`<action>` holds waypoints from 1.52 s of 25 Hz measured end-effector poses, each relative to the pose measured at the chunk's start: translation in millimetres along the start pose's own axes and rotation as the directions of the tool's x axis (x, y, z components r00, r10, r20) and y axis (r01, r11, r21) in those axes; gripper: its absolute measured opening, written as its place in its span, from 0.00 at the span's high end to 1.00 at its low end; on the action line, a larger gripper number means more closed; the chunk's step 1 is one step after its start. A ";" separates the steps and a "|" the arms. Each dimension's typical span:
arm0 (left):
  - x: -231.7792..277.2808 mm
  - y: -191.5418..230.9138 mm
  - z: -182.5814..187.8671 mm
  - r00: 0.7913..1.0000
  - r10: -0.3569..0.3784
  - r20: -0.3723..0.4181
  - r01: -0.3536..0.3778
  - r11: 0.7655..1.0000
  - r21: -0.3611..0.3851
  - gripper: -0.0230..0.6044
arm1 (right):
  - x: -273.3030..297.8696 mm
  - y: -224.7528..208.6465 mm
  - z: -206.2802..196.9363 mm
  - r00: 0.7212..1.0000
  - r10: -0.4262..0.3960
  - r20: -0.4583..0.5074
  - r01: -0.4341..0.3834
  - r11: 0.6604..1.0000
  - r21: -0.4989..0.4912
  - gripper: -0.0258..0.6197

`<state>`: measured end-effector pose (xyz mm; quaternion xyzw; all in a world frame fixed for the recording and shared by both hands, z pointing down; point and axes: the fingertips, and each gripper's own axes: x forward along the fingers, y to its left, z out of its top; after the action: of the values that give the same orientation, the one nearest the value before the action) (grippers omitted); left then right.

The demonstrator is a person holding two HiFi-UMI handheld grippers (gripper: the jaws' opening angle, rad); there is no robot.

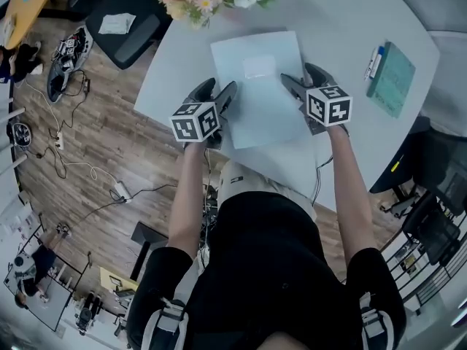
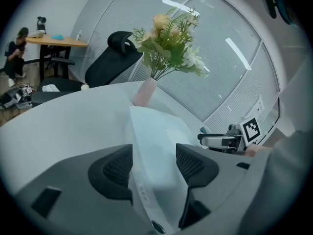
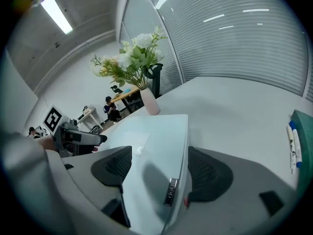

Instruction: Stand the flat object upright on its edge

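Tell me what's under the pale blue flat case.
The white table, showing all around the flat case. The tabletop directly beneath it is covered, so anything lying there cannot be seen.

The right gripper (image 3: 160,173) hangs over a white table (image 3: 234,106) with its jaws wide apart, astride the right edge of a pale blue folder (image 3: 146,146): one pad above the cover, the other just off the edge, neither pressing. A small metal clasp (image 3: 169,192) sits at the folder's near edge and a white label (image 3: 136,142) on its cover. Beyond the far edge stands a pink vase (image 3: 150,103) of flowers (image 3: 129,60). The left gripper (image 3: 95,140) is at the folder's opposite side. A teal notebook (image 3: 304,131) with pens (image 3: 293,146) lies far right; a person (image 3: 111,110) sits in the background.
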<state>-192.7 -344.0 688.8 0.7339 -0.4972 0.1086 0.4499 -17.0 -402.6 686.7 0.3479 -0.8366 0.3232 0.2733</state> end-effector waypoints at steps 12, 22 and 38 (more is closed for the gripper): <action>15.5 6.3 1.6 0.999 -0.041 -0.033 0.039 0.998 -0.041 0.53 | 21.0 -11.7 -10.4 0.998 0.044 -0.044 -0.040 0.996 0.081 0.40; 22.4 12.5 -0.3 0.998 -0.026 -0.052 0.023 0.999 -0.043 0.53 | 25.9 -14.3 -13.6 0.997 0.057 -0.058 -0.051 0.994 0.098 0.40; 10.4 -1.3 7.3 0.999 -0.031 -0.032 0.029 0.999 -0.039 0.54 | 6.8 -0.9 -5.0 0.998 0.034 -0.049 -0.031 0.998 0.059 0.41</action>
<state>-188.7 -356.1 690.2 0.7307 -0.4807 0.1043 0.4734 -19.3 -402.2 694.9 0.3339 -0.8253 0.3602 0.2785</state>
